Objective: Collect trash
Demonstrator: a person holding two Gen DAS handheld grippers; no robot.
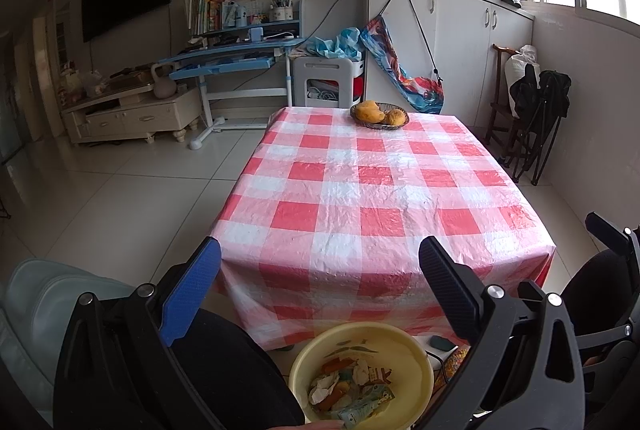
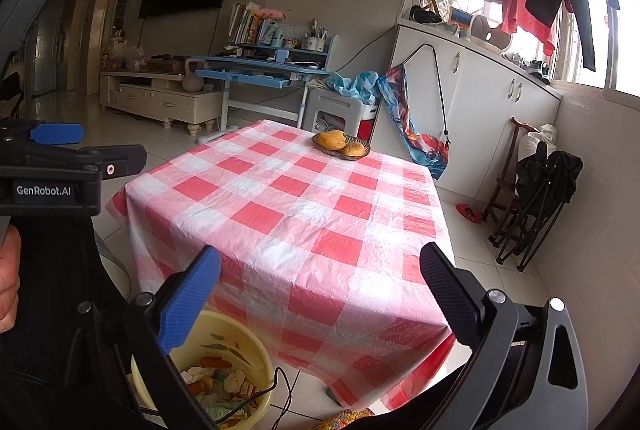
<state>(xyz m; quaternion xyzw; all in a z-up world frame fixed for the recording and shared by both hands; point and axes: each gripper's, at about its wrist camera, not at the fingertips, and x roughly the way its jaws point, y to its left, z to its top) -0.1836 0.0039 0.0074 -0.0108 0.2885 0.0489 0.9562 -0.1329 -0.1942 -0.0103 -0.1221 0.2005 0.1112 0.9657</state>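
- table [image 1: 384, 189] sits mid-room, basket [image 1: 379, 115] of fruit on its far end
- basin [image 1: 360, 374] on the floor just in front of the table's near edge, trash [image 1: 348, 388] piled in it
- desk [image 1: 236, 57] behind the table, off to the left
- cabinets [image 1: 472, 41] along the right wall, folded chair [image 1: 536, 117] beside them

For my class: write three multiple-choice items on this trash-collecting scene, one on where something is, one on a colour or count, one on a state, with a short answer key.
1. Where is the fruit basket?
A. at the table's far end
B. on the floor
C. in the basin

2. What colour is the basin that holds the trash?
A. blue
B. pale yellow
C. black

3. How do the left gripper and right gripper stand?
A. both shut on wrappers
B. one open, one shut
C. both open, holding nothing

Key: A, the basket sits on the checked tablecloth far from the cameras; B, its wall is pale yellow; C, each view shows spread fingers with nothing between.
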